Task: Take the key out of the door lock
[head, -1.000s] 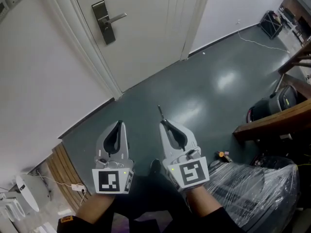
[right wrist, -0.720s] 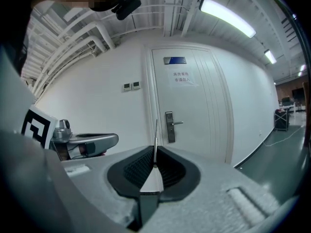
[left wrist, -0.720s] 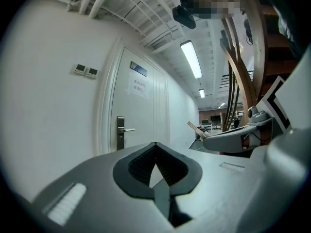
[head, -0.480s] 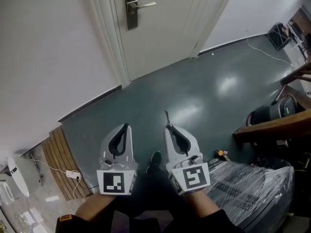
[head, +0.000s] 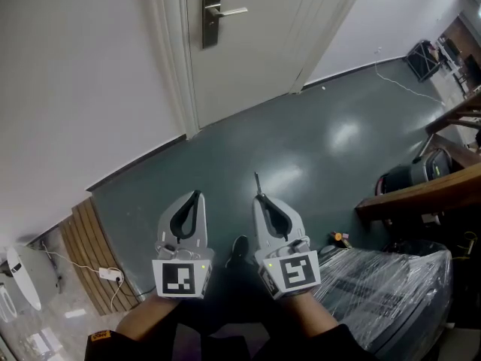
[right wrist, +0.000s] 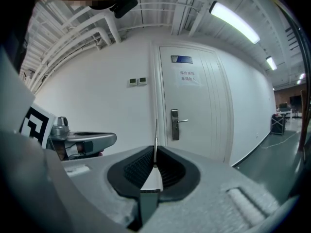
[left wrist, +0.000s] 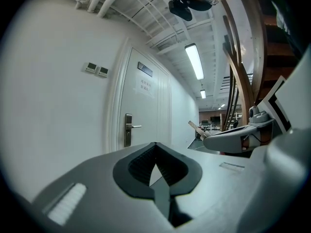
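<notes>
Shown apparently past extraction, with key (head: 257,182) clamped in right gripper (head: 261,197), left gripper (head: 196,195) closed empty, door lock (head: 212,15) well apart; next, probably setting key down.

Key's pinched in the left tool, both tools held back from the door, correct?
No. The key is pinched in the right tool, not the left tool, whose jaws are together on nothing; the right gripper view shows it. Both tools are held back from the door.
</notes>
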The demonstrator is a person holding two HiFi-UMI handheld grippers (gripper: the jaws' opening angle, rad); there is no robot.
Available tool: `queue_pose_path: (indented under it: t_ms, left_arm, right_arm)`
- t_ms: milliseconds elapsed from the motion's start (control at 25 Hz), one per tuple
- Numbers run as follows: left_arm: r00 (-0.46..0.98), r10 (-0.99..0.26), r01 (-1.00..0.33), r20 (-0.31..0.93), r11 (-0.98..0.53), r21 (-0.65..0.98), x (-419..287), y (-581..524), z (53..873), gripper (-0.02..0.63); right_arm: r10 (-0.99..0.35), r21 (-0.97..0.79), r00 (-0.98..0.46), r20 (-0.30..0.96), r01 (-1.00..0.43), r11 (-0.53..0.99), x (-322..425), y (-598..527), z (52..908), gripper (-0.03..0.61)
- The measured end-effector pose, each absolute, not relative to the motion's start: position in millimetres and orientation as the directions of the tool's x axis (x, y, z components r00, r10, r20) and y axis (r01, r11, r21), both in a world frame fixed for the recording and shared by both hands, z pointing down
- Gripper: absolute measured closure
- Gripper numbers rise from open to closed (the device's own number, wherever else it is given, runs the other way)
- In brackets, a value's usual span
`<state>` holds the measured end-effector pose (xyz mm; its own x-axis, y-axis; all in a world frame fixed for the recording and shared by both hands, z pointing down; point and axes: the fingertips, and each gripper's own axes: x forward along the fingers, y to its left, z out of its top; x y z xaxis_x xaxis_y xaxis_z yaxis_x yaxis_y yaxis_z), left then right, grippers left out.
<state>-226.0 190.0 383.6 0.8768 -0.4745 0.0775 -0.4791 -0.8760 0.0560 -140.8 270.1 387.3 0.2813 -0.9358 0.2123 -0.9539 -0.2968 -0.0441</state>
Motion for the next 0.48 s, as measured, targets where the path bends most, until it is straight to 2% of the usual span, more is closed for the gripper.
queue_pose_path:
  t_ms: [480]
  left_arm:
    - [0.887,-0.456,-0.460,0.070,-0.886,0.060,-237,183,383,0.597]
  right_arm:
    - [-0.932,-0.047,0.296,0.211,-0.949,-0.312,-154,265,391,0.566]
